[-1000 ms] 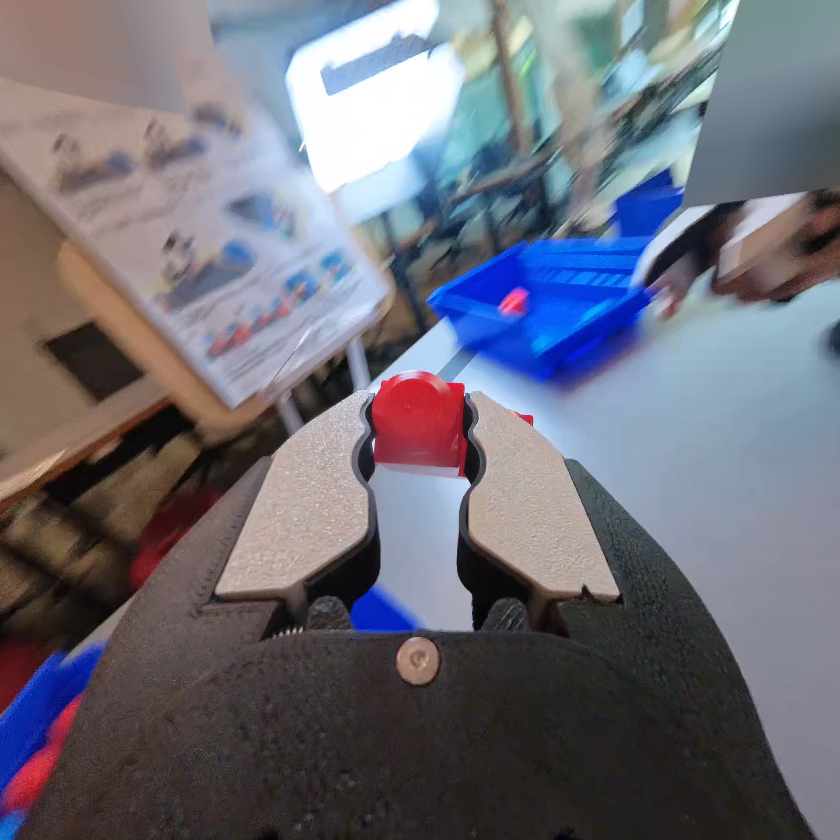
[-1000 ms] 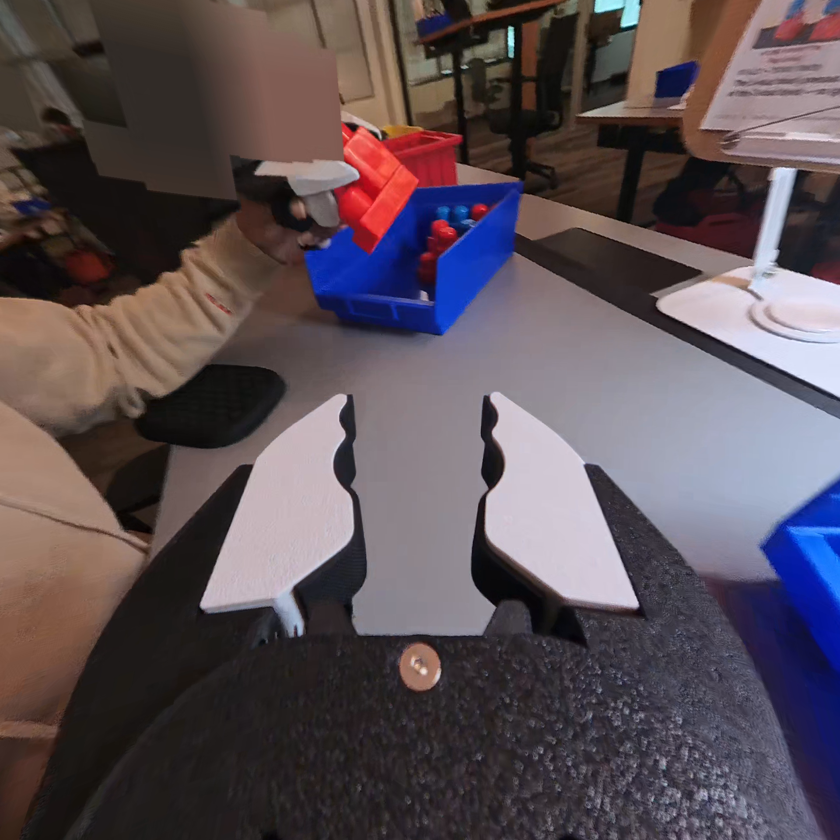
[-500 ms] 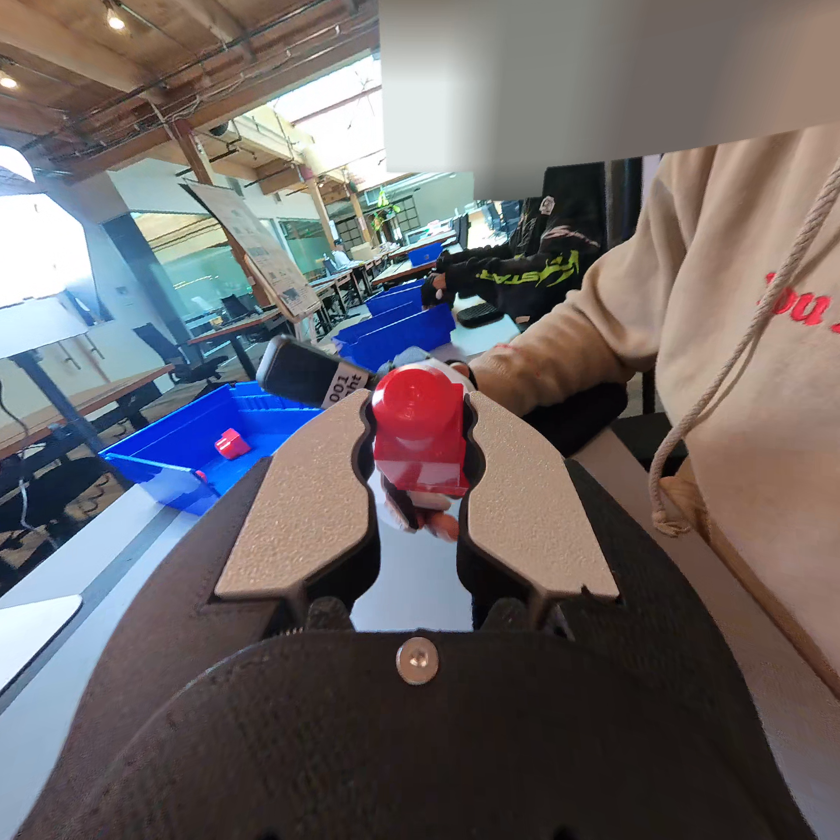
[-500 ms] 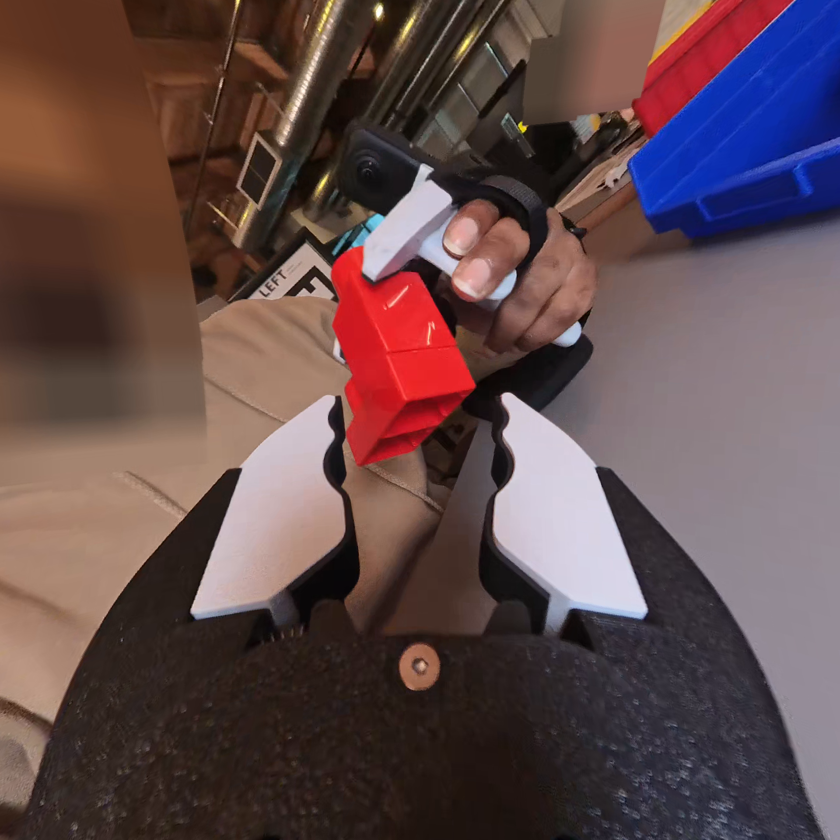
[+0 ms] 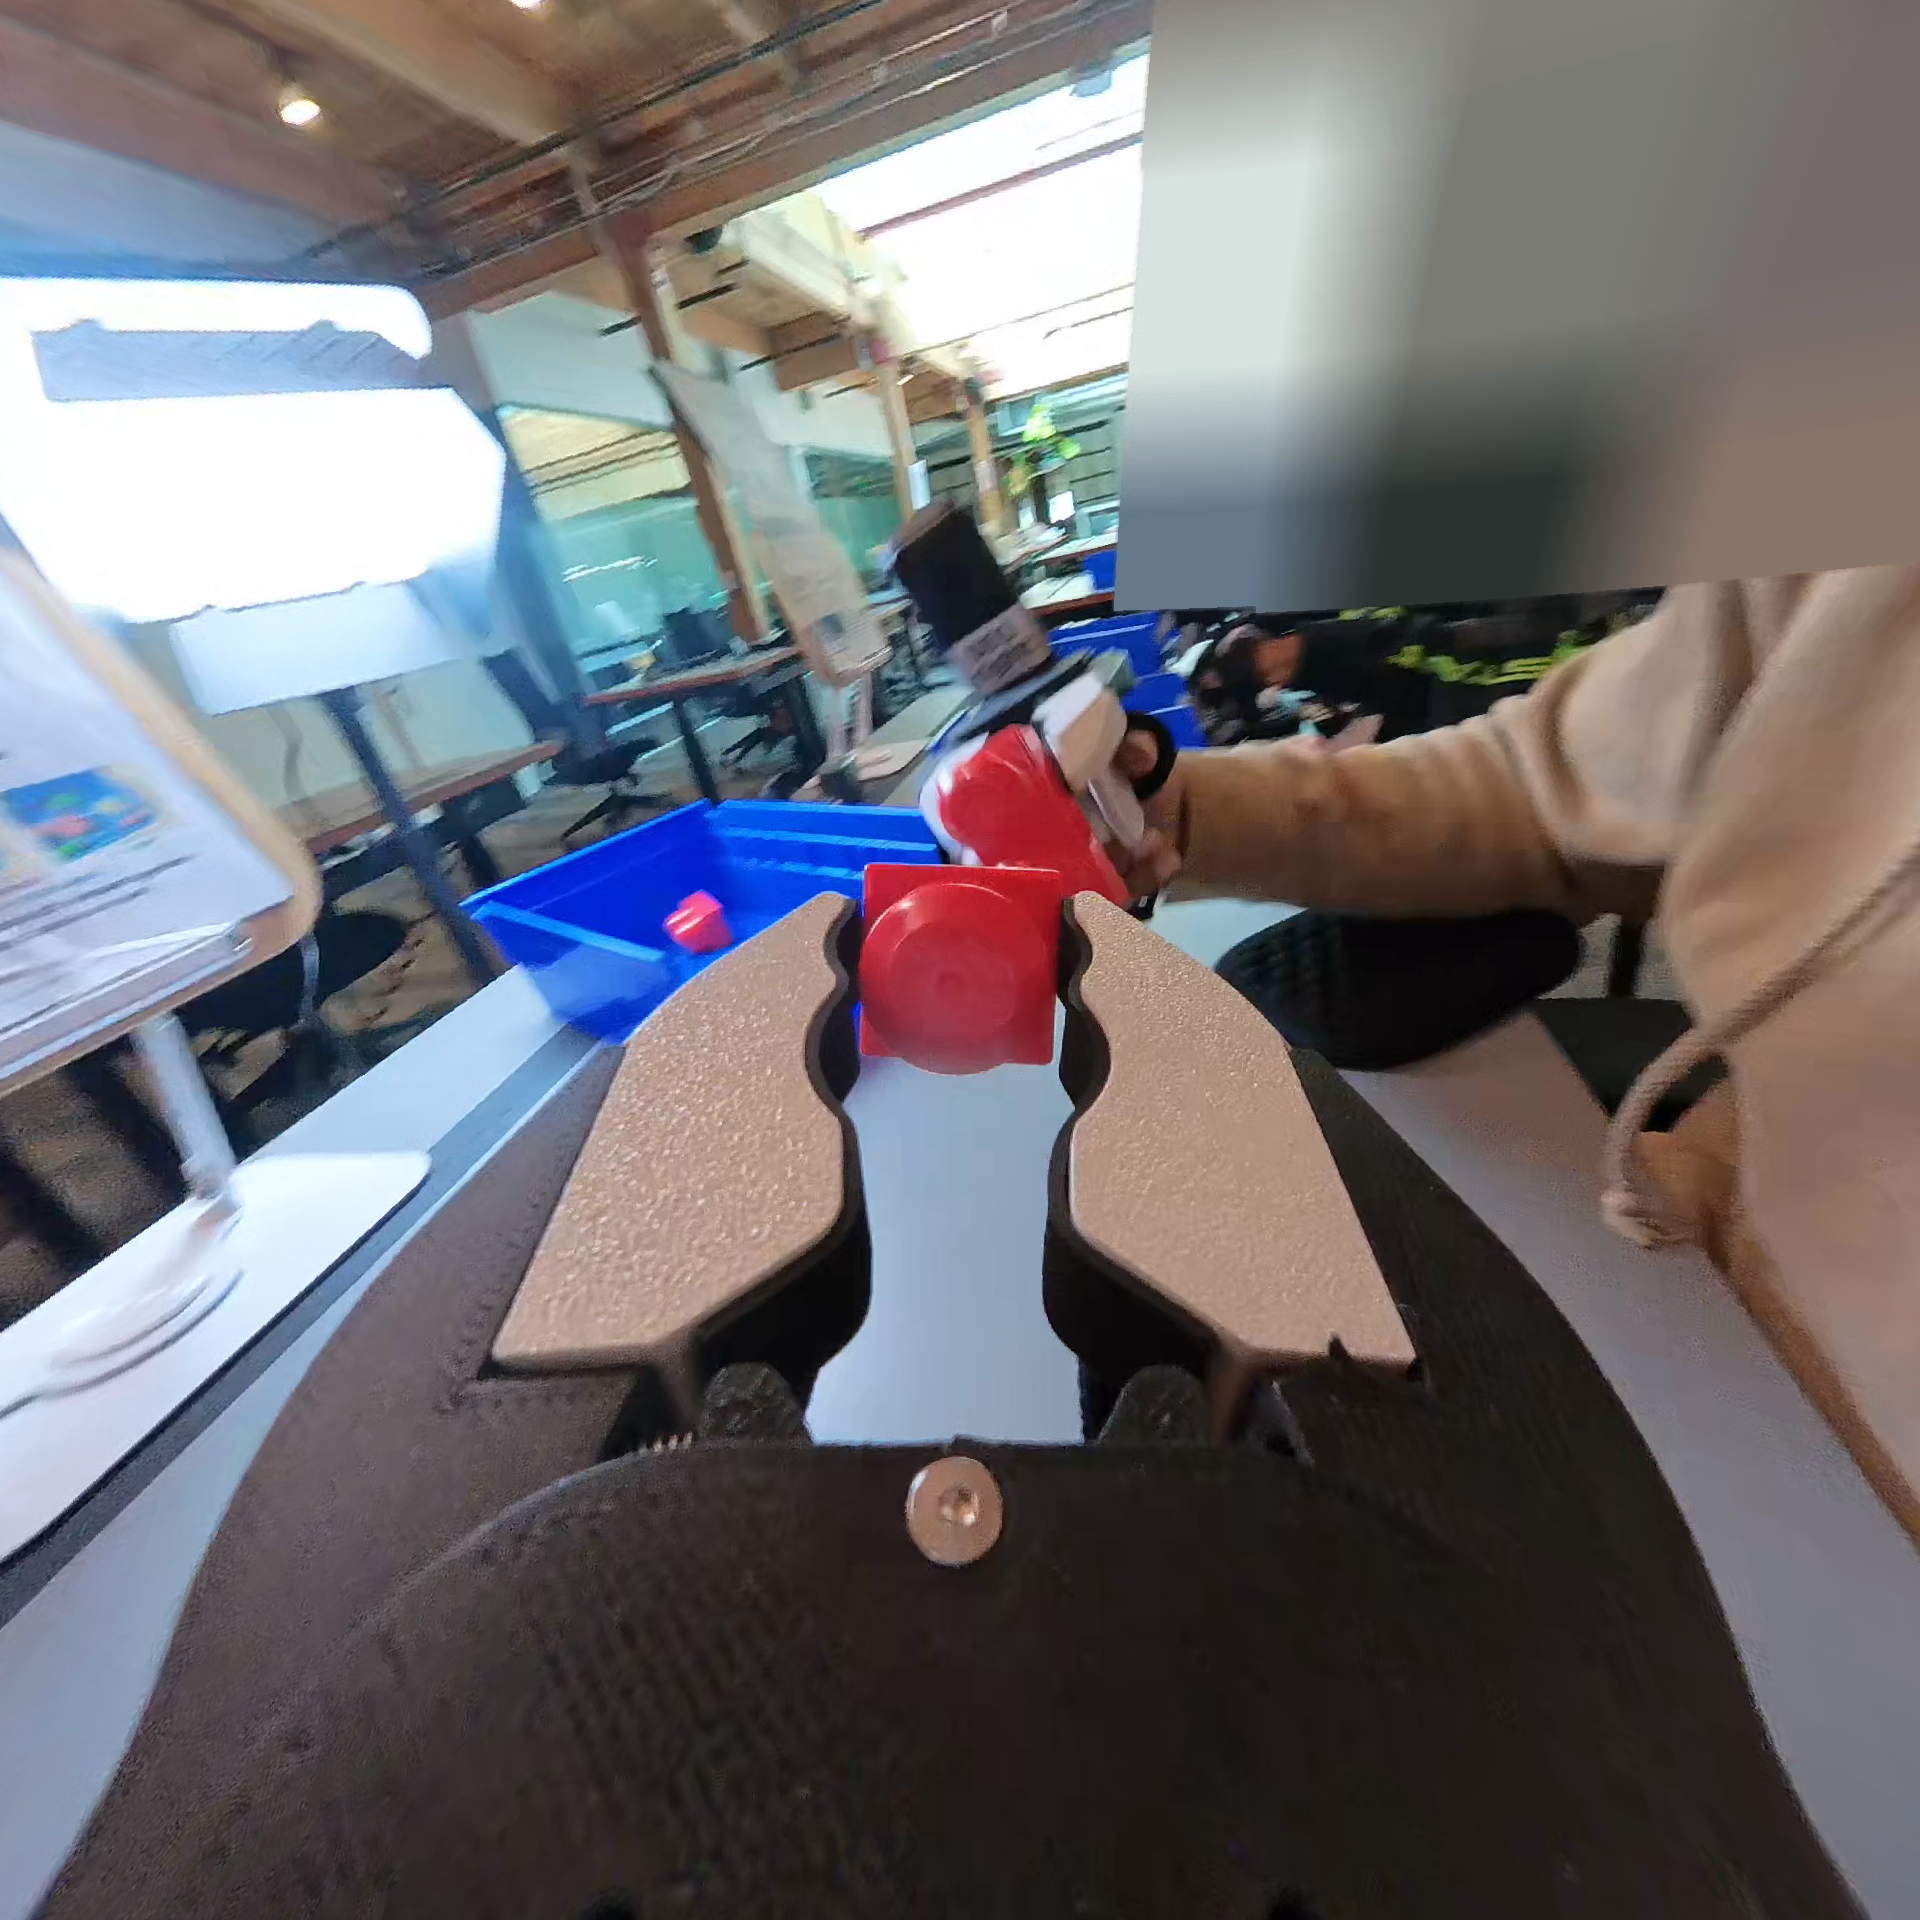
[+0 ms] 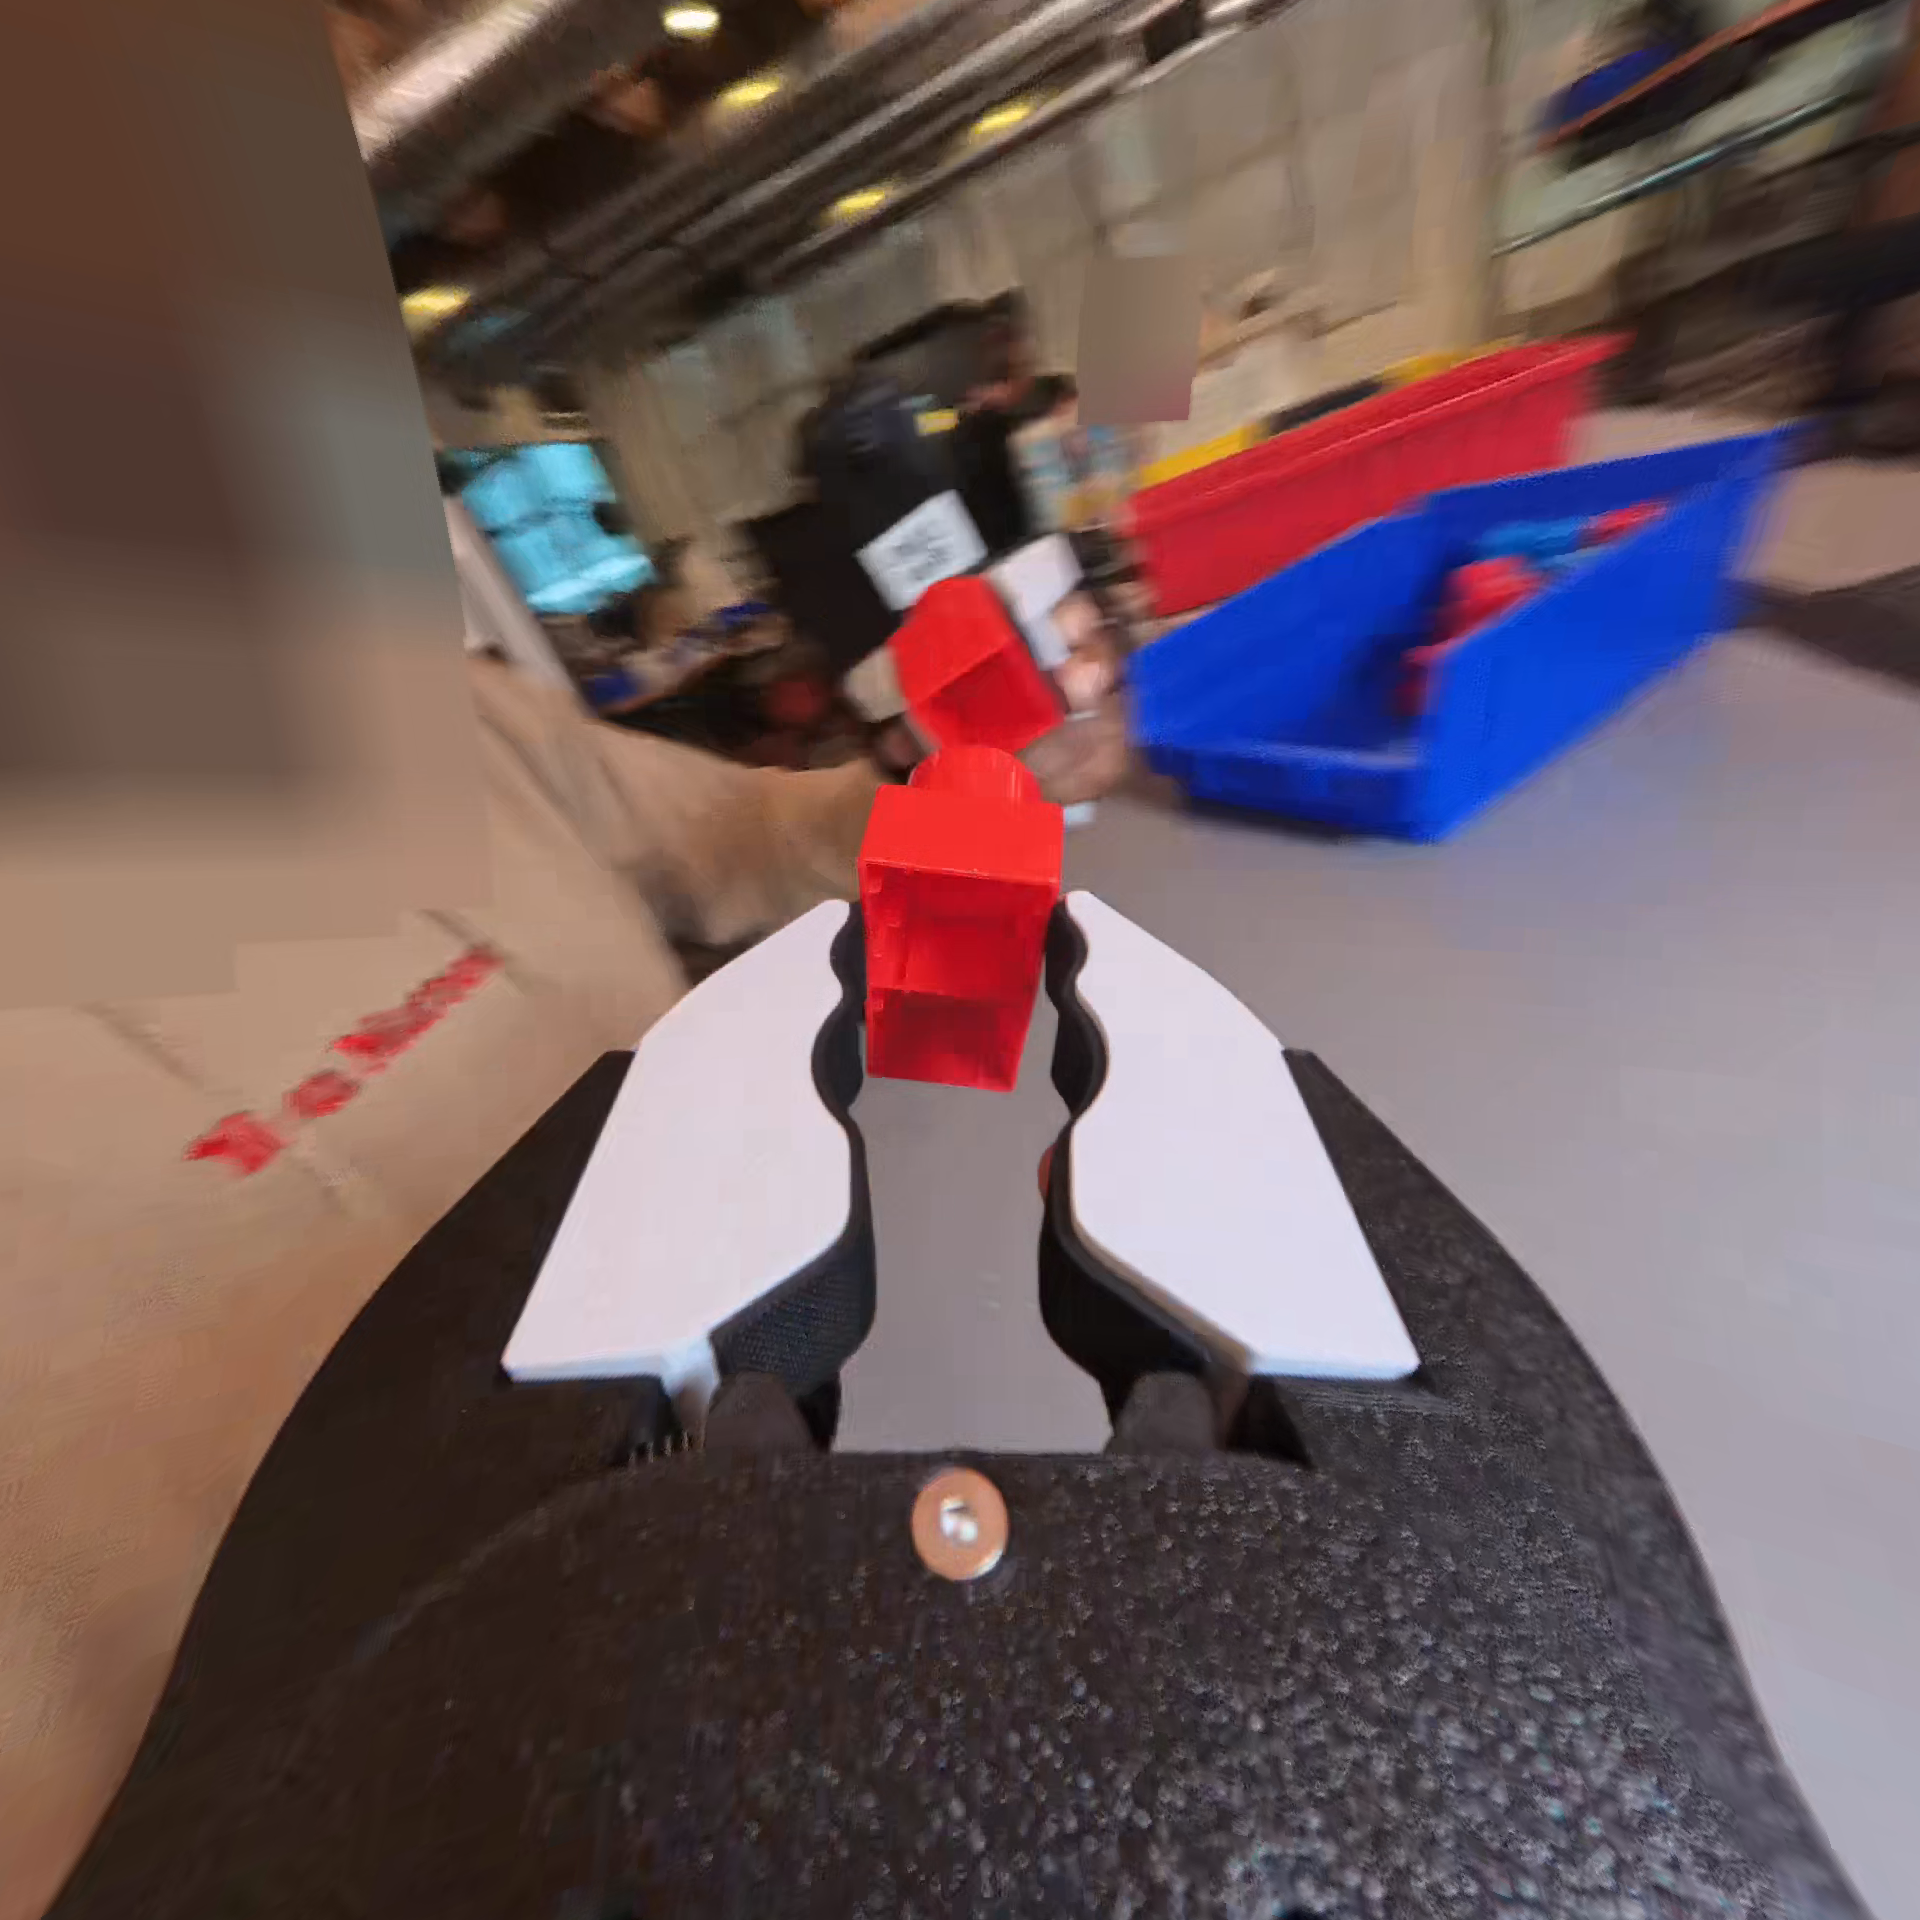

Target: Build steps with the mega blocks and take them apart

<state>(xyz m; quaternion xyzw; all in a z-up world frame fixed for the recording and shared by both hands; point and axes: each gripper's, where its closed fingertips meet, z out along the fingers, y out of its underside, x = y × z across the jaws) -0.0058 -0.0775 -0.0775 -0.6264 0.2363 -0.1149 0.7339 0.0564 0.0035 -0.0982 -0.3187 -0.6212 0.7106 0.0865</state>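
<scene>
Left wrist view: both fingers pairs clamp red blocks (image 5: 956, 982) above bare grey table (image 5: 1507, 1226), bins well apart.

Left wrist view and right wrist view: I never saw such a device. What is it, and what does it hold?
No robot: a person holds a two-finger tool in each hand, each with a camera looking along its fingers. The left view shows the left gripper shut on a red block; the right view shows the right gripper shut on a second red block. On the grey table stand a blue bin of blocks and, in the left view, another blue bin holding one small red piece.
</scene>
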